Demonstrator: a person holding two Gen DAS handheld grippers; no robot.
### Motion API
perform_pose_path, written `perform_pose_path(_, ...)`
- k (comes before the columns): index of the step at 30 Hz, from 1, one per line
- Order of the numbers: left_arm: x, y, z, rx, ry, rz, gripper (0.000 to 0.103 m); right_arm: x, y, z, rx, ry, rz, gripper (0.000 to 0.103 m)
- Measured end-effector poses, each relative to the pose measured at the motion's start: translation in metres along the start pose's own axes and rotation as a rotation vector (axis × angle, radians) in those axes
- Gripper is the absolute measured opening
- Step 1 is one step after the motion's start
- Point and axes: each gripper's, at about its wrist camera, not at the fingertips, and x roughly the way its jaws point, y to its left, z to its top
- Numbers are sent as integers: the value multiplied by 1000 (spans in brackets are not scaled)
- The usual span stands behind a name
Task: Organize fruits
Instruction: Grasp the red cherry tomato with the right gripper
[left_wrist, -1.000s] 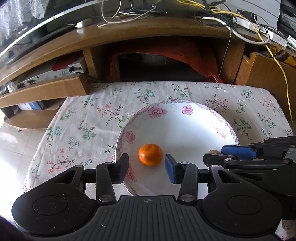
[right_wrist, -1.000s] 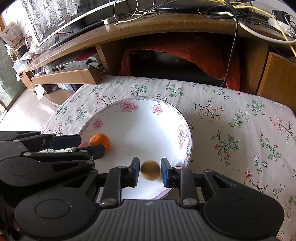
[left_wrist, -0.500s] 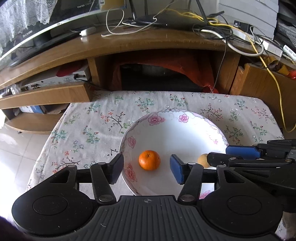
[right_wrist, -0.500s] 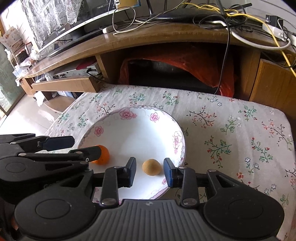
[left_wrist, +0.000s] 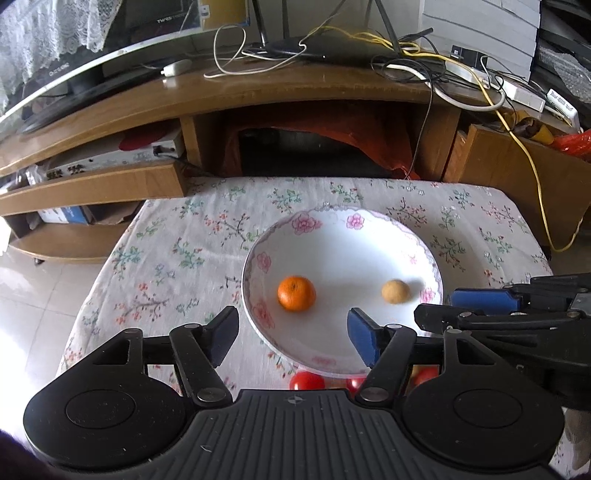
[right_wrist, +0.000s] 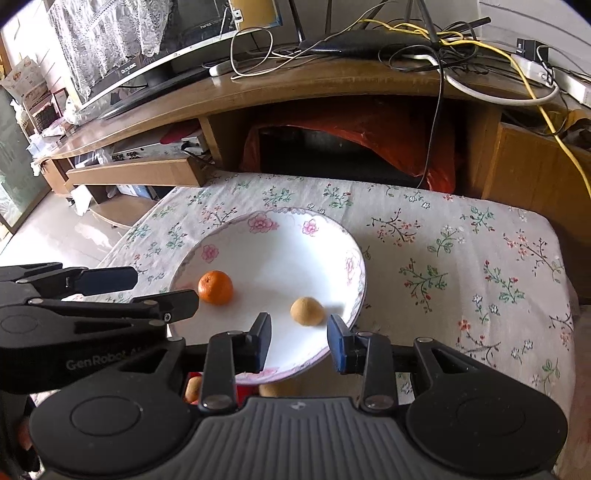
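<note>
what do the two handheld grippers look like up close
Both are matte black plastic. The left gripper has a ribbed black housing, two round discs either side, silver pivot screws on its linkage arms and blue pads on its jaws. The right gripper is built the same. White "GenRobot" lettering shows on the left gripper's side in the right wrist view. No cables or sleeves show.

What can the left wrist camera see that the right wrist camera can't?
Only the left wrist view shows red tomatoes just below the plate's near edge. Only the right wrist view shows a brownish fruit tucked under the plate, plus the window at far left. Both show the orange and the small tan fruit lying apart on the flowered plate, with neither hand-held gripper holding anything.
</note>
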Motion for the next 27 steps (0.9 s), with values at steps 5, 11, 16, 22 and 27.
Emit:
perform_pose_path(5,-7,2,-12,-4,13,-9,72,-5,4,-10,-4,9,7,38)
perform_pose_path(11,-14,1,-24,-3,28,-25,74,-10,8,-23,-6,31,13,39)
perform_pose_path(16,-18,-3,-33,3,39,-38,74,-12,5,-32,9,49,6,40)
perform_pose_path(22,-19,-3,-41,-2,60,-49,74,-9,1,-43,12,80,-15,40)
perform_pose_path(27,-18,-5,-45,7,75,-56,74,0,-3,-48,7,110,-35,40)
